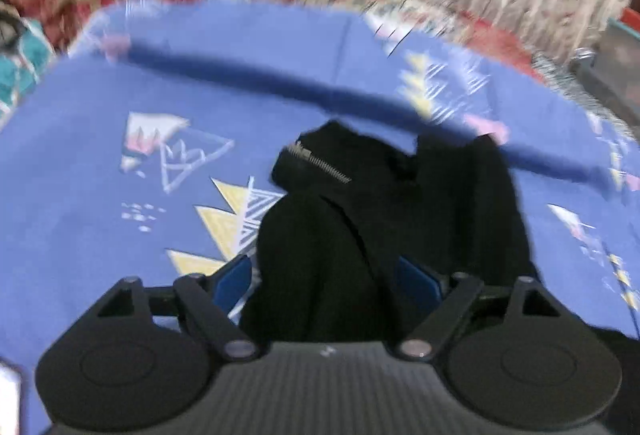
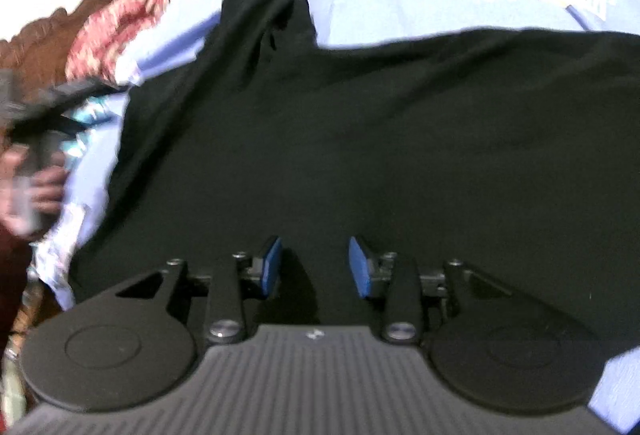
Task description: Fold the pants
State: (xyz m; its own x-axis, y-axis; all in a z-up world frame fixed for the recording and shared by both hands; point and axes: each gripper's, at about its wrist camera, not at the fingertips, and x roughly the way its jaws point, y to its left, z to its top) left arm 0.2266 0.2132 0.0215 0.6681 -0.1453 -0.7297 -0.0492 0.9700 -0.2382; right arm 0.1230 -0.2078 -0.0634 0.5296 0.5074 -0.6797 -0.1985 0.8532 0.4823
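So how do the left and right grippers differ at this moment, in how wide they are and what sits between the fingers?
The left gripper stands wide, with a bunched part of the black pants between its blue pads; whether it grips is unclear. The right gripper is narrower, its pads apart over flat cloth of the pants. Both have blue pads and work above the blue bedsheet.

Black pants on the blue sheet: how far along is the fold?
Done: little that shows; the black pants lie mostly spread over the blue patterned bedsheet. In hand: the left gripper has bunched fabric near the metal zipper between its blue-padded fingers; the right gripper is open above the cloth. Left: the folding itself, no neat crease yet.
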